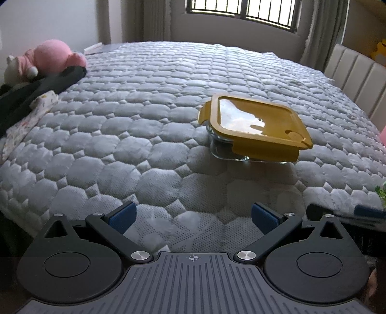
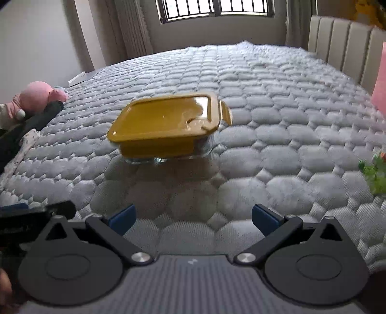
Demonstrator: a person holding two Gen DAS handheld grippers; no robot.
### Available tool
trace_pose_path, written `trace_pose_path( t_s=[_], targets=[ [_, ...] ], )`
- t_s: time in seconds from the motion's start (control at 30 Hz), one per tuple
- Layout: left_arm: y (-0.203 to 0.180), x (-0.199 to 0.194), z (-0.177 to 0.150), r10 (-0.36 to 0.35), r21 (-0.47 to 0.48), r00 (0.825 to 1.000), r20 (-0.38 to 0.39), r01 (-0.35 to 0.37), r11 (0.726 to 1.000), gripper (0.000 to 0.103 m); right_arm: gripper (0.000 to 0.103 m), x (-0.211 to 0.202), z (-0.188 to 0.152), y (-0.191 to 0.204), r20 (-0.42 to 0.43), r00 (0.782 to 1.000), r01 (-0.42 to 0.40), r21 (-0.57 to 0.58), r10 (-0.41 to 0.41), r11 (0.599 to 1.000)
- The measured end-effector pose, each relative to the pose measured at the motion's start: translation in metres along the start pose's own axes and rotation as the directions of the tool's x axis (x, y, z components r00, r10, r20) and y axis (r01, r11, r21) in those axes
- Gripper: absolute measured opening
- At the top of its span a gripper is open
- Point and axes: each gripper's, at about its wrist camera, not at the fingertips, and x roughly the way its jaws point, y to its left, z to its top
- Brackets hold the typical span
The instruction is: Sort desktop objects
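**Box on mattress, both grippers spread**

Left gripper [image 1: 193,217]: blue pads [image 1: 123,216] set wide apart, nothing between, low over the quilted mattress [image 1: 120,135]. Right gripper [image 2: 193,218]: pads [image 2: 264,218] likewise spread, holding nothing.

Box [image 1: 253,130]: glass base with yellow lid [image 2: 164,120], resting on the mattress ahead of both grippers, well apart from the fingertips. Right of centre in the left view, left of centre in the right view. Lid seated on the base; side clip [image 2: 225,112] angled outward.

Pink plush [image 1: 48,56] on dark cloth [image 1: 36,89] at the left edge. Green item [image 2: 375,172] at the right edge, too blurred to identify. Headboard [image 2: 342,48] at right, window [image 2: 214,8] beyond.
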Motion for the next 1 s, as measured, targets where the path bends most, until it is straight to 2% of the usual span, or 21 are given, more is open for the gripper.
trace_pose_path(
  t_s=[0.1,0.2,0.47,0.63,1.0],
  targets=[
    [0.000,-0.001,0.004,0.010,-0.002,1.000,0.020,-0.010,1.000,0.103,0.103,0.000,0.011,0.003,0.025,0.999,0.027,-0.020,-0.027,0.999],
    [0.002,0.004,0.006,0.005,-0.015,1.000,0.012,-0.005,1.000,0.103,0.103,0.001,0.015,0.001,0.032,0.999,0.013,-0.010,-0.013,1.000],
    [-0.001,0.022,0.005,0.028,0.004,0.999,-0.031,-0.028,1.000,0.103,0.103,0.017,0.013,0.002,-0.009,1.000,0.024,-0.006,-0.024,1.000],
    [0.001,0.028,0.005,-0.010,-0.014,0.999,-0.050,0.009,1.000,0.103,0.103,0.022,0.012,0.000,-0.021,0.999,0.029,0.006,-0.029,1.000],
    [-0.001,0.032,0.008,0.012,0.004,0.999,-0.038,-0.012,1.000,0.103,0.103,0.024,0.014,0.000,-0.019,0.999,0.043,-0.008,-0.043,0.999]
  ],
)
